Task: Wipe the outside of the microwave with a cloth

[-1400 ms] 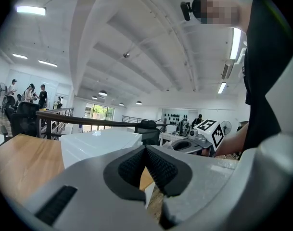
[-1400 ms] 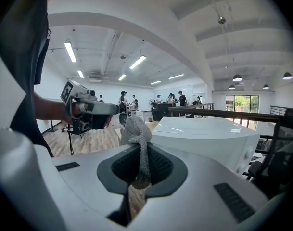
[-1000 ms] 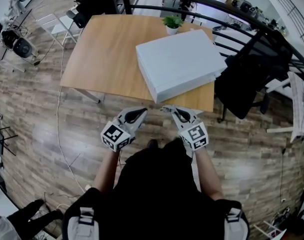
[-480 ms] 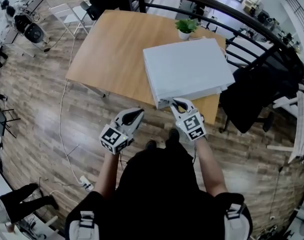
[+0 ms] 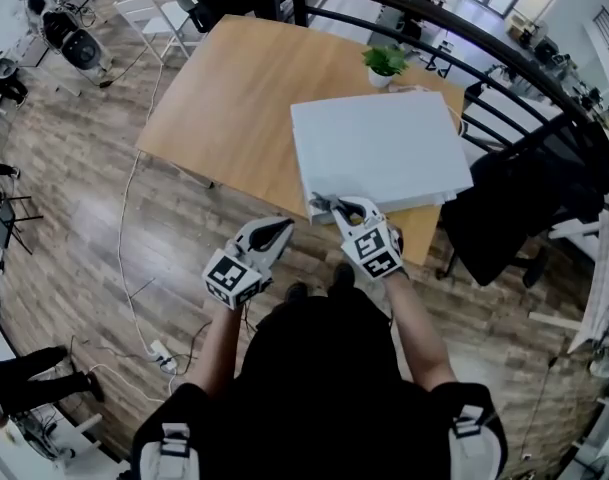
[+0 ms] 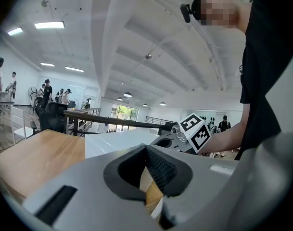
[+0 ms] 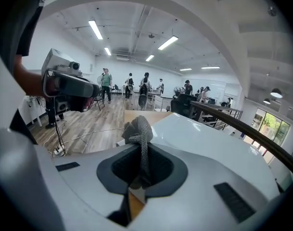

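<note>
A white microwave (image 5: 379,148) sits on the right half of a wooden table (image 5: 234,98). My right gripper (image 5: 336,209) is at its near-left corner, shut on a bunched grey cloth (image 5: 322,206). In the right gripper view the cloth (image 7: 138,129) sticks up between the jaws, with the microwave's white top (image 7: 209,138) just beyond it. My left gripper (image 5: 280,227) hangs lower and to the left, off the table's front edge, shut with nothing in it. The left gripper view shows the microwave (image 6: 117,141) ahead and the right gripper (image 6: 184,136) beside it.
A small potted plant (image 5: 384,61) stands behind the microwave. A black chair (image 5: 514,208) is to the right of the table, and a dark railing (image 5: 454,43) runs behind it. Cables (image 5: 134,268) lie on the wooden floor at the left.
The person has stepped closer to the table. The right gripper has moved forward with the cloth to the microwave's near-left corner. The left gripper has stayed low.
</note>
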Tool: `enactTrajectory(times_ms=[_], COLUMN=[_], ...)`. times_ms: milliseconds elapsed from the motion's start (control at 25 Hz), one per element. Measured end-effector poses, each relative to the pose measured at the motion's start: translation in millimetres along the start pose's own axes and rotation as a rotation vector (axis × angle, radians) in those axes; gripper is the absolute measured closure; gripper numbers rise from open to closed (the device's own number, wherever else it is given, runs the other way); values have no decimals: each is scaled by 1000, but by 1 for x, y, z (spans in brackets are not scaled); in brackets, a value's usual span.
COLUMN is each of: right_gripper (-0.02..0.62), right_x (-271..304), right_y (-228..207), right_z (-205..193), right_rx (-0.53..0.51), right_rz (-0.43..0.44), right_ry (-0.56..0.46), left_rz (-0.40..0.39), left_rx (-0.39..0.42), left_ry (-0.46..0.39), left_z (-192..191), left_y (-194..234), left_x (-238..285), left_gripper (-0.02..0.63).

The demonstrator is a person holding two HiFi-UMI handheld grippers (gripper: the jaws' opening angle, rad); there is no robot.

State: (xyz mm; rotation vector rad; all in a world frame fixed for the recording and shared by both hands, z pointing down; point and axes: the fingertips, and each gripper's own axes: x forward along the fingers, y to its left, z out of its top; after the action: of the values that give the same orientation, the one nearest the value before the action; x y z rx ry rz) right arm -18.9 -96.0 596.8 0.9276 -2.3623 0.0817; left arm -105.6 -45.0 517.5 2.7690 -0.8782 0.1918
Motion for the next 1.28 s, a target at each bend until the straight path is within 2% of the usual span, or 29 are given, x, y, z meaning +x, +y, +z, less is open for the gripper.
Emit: enactTrajectory(times_ms=[120,240,320,440,640,760,920,1080,1280], right_gripper=[577,577,577,577,577,577,577,577,577], right_x=[7,10,11,10,9,10,10,10,11], right_y=[-2,-4,-6,-6,-4,-4,-6,-6,-9], right_z=[-3,-3,-3,-3,-4,-5,-6,-5,-7], right_rx=[-18,-31,-31,-13,26,35,43,58,70], right_rz=[3,8,9,11,10,8,7,5,1], right_ry=[45,78,86,80,63,62,68,63,54], left_rz=[5,21,23,20,14,3,2,-5,-5], left_rx=[9,-22,-9,15,-4,19,-22,8,-3], left_ry=[-23,-9,-15,-24,-12,-20,-1,-15,-9], left_z=[1,0,2,2,-1,0,-2,-1,-1], left_y=[2,2,3,2,-2,-3,-5,-3,-1], left_x=[0,0,1,1,-1,0,2,0,2], left_gripper=[604,604,604,604,604,604,604,604,604])
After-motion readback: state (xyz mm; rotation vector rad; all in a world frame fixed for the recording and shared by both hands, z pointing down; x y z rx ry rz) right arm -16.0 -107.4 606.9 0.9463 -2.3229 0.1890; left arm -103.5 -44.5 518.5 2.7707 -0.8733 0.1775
